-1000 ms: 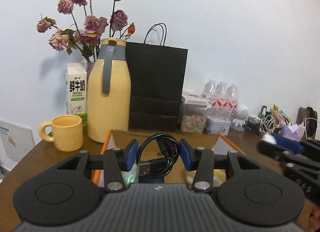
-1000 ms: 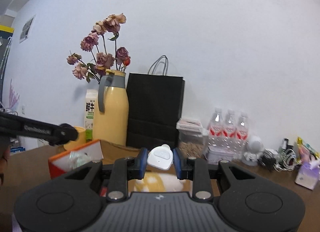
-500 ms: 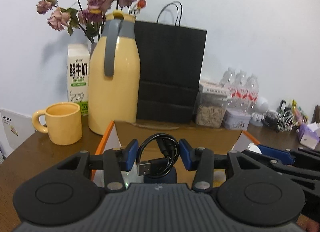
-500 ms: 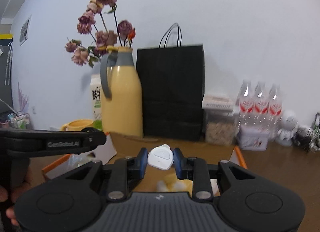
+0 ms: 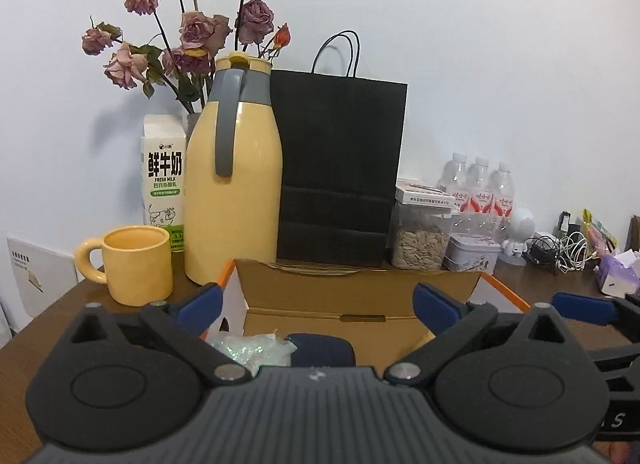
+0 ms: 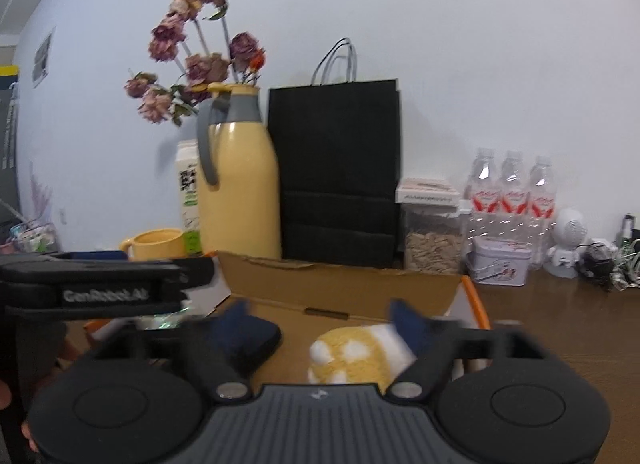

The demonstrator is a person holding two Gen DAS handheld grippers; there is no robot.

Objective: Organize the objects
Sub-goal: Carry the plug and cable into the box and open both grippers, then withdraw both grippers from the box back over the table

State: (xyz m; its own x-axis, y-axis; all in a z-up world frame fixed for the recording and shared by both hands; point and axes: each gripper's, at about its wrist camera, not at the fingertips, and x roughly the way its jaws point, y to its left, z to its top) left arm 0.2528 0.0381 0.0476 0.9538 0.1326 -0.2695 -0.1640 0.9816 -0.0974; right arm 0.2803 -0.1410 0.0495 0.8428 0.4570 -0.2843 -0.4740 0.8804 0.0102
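A: Where both claws sit over the cardboard box, what state do we record for each?

B: We record the left gripper as spread wide, its blue fingertips far apart with nothing between them. We record the right gripper the same way: fingers splayed, nothing pinched, though its tips are motion-blurred in the right wrist view.

A: Where do we locate the task's items?

B: We find them inside the open box. In the left wrist view, a clear crinkled plastic packet lies at the box's left, touching a dark navy pouch just to its right. In the right wrist view, a yellow-and-white plush item lies at the box's right, between the right claw's fingers but not gripped. We cannot tell whether any smaller item lies below the gripper bodies.

A: What do we note around the box?

B: Behind it, from left to right, we see a yellow mug, a milk carton, a yellow thermos jug with dried roses rising behind it, a black paper bag, a jar of seeds, a small tin and three water bottles. Everything stands on the wooden table.
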